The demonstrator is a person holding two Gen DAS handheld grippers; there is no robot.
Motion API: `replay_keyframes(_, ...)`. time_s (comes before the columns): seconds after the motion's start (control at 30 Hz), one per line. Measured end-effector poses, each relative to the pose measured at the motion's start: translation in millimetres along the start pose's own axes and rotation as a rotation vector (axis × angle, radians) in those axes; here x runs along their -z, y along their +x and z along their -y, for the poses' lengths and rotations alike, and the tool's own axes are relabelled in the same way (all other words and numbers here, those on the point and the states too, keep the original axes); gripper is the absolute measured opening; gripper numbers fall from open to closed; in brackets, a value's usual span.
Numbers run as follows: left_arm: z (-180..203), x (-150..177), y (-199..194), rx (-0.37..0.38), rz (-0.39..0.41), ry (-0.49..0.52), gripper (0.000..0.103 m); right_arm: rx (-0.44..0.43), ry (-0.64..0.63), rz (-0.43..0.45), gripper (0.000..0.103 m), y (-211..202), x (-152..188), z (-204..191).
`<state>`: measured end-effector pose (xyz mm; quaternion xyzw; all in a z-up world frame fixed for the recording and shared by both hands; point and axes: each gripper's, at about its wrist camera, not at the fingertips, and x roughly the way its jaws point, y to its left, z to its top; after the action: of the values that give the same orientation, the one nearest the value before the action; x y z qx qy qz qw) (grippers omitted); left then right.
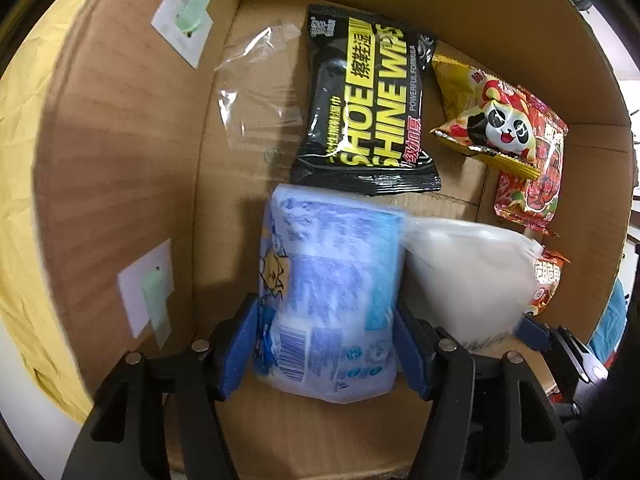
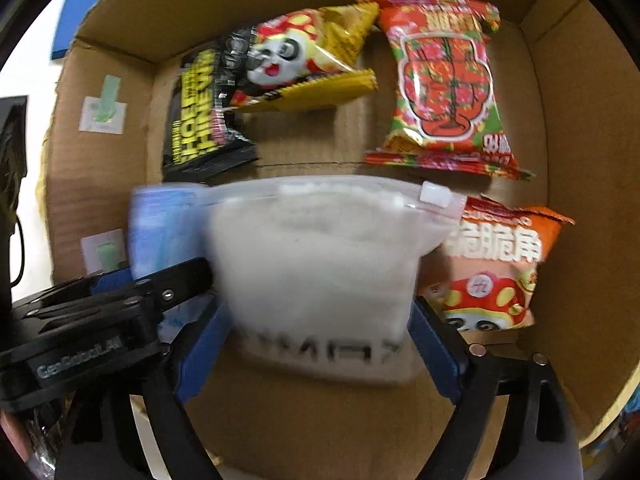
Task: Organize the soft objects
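Blue pads of the left claw (image 1: 326, 344) stand on either side of the blue tissue pack (image 1: 328, 300), parted about as wide as the pack and lying along its flanks; whether they press it cannot be told from the blurred picture. The right claw (image 2: 320, 344) is spread wider, its blue pads flanking the white zip bag (image 2: 316, 276) at the lower corners — again the blur hides whether they bear on it or merely frame it.

Both things sit low in the cardboard box (image 1: 120, 140). The tissue pack runs lengthwise away from the left claw, its far end toward the black shoe-wipes packet (image 1: 368, 108), its barcode end nearest the claw. Its wrapper is pale blue with darker print and looks plump. The zip bag lies just beside the tissue pack, on the side away from the box wall that carries the taped labels, and the two appear to touch. The bag's zip edge, with a white slider, points away from the right claw; it is clear film filled with something soft and white.

Beyond the tissue pack, the shoe-wipes packet lies flat; past that a panda snack bag (image 1: 492, 120) overlaps a red snack packet (image 1: 540, 172). An orange snack bag (image 2: 496, 268) sits beside the zip bag on its far side from the tissue pack.
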<state>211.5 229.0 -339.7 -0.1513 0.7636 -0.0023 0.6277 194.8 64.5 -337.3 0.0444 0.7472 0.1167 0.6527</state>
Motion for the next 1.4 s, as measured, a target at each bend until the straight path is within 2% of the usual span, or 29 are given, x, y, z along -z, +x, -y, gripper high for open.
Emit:
replay_keyframes(0.2, 6.9, 4.4, -12.5, -0.002, 0.021, 0.009, 0.061, 0.034, -0.025, 0.031, 0.090, -11.7, 1.2, -3.1)
replay_keyframes(0.43, 19.7, 18.5, -42.7, -0.020, 0.100, 0.031, 0.061, 0.081, -0.043, 0.088, 0.090, -39.0, 10.0, 7.4)
replay_keyframes(0.53, 29.4, 26.0, -56.6, -0.033, 0.142, 0.044, 0.061, 0.111, -0.043, 0.138, 0.103, -55.4, 19.2, 17.5)
replay_keyframes(0.6, 35.4, 33.0, -69.5, -0.045, 0.180, 0.053, 0.065, 0.126, -0.039, 0.166, 0.103, -68.1, 21.4, 21.1)
replay_keyframes(0.73, 39.4, 52.7, -92.8, -0.058, 0.272, 0.067, 0.087, 0.140, -0.021, 0.207, 0.103, -91.7, 29.3, 28.0)
replay_keyframes(0.83, 41.0, 63.4, -103.3, -0.059, 0.315, 0.067, 0.096, 0.151, -0.021, 0.243, 0.103, -113.2, 41.1, 35.3)
replay_keyframes(1.17, 50.8, 98.5, -131.1, -0.059, 0.403, 0.078, 0.099, 0.177, -0.043, 0.354, 0.103, -185.6, 79.0, 26.8)
replay_keyframes(1.4, 68.7, 138.3, -173.9, -0.084, 0.502, 0.121, 0.099, 0.162, -0.059, 0.418, 0.103, -231.8, 113.3, 25.2)
